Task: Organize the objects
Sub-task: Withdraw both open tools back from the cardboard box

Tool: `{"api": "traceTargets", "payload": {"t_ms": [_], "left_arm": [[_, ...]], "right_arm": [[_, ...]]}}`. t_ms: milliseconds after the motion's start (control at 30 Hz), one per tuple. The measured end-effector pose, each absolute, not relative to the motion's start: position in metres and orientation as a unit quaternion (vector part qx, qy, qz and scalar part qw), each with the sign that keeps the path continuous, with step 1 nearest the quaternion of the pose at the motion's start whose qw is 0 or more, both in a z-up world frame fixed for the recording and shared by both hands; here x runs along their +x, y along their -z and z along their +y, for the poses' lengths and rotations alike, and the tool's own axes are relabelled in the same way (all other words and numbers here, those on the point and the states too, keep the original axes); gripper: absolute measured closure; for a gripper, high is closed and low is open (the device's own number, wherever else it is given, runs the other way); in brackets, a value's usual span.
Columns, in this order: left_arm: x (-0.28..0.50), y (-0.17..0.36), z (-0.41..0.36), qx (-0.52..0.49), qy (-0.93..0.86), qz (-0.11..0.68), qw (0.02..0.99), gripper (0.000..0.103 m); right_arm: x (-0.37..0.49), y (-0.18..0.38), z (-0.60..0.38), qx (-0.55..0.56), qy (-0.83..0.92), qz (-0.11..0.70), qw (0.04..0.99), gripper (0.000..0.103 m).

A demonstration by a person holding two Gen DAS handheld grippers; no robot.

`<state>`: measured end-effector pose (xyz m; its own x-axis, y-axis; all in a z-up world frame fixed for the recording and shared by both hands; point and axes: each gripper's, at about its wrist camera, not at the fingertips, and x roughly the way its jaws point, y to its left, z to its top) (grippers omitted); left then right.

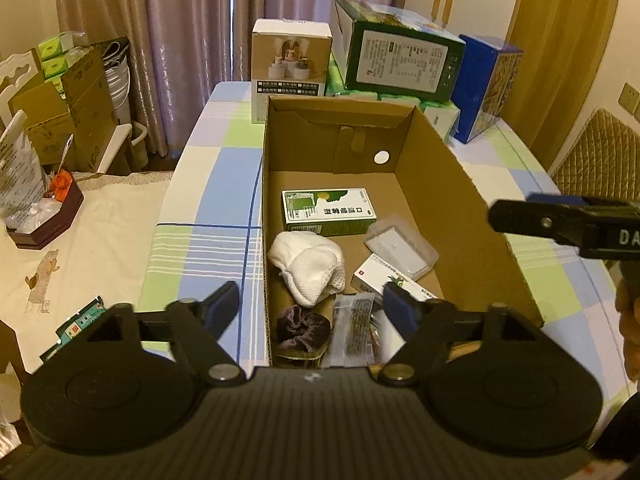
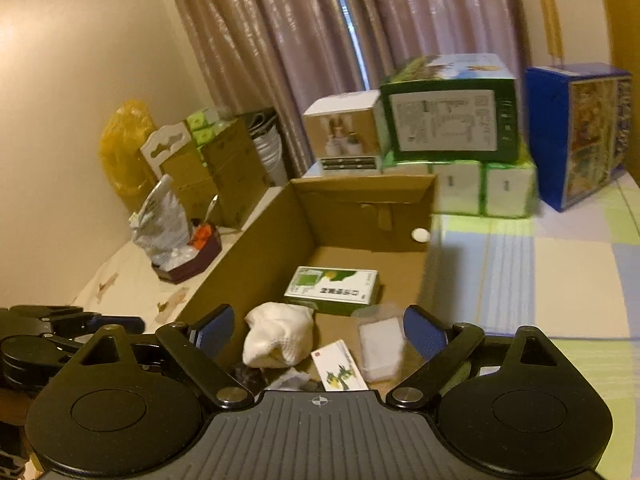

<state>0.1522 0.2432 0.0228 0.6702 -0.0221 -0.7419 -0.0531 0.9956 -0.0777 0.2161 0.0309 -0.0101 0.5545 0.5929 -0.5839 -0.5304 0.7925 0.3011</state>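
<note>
Both our left gripper and right gripper hover spread and empty above the cardboard box holding a white cloth.

right tongs: "DA" | green box: Chinese txt, unreadable

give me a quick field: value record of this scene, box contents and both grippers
container: open cardboard box on a checked cloth
inside, far: green carton, lying flat
inside, middle: white cloth; clear case
inside, near: white carton, dark fabric, foil packet
left hand-held gripper: open, empty, above the box's near end
right hand-held gripper: open, empty, above the box
behind box: stacked cartons
</note>
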Motion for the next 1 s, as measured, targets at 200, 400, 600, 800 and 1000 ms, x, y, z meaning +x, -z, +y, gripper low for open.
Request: {"api": "traceTargets", "payload": {"t_ms": [200, 400, 600, 800, 1000], "left_arm": [[0.138, -0.027, 0.238, -0.053, -0.015, 0.395, 0.917, 0.009], [0.117, -0.035, 0.227, -0.045, -0.015, 0.384, 0.922, 0.002], [0.092, -0.045, 0.212, -0.039, -0.011, 0.378, 0.925, 0.001], [0.064, -0.053, 0.199, -0.037, -0.015, 0.371, 0.928, 0.001], [0.036, -0.06, 0.193, -0.047, -0.028, 0.372, 0.926, 0.001]], "right_arm": [[0.194, 0.011, 0.013, 0.047, -0.305, 0.364, 0.879, 0.008], [0.166, 0.009, 0.003, 0.038, -0.296, 0.379, 0.876, 0.002], [0.142, 0.002, -0.006, 0.039, -0.285, 0.389, 0.875, 0.002], [0.112, -0.005, -0.018, 0.031, -0.274, 0.392, 0.878, 0.002], [0.083, -0.008, -0.027, 0.015, -0.266, 0.396, 0.879, 0.002]]}}
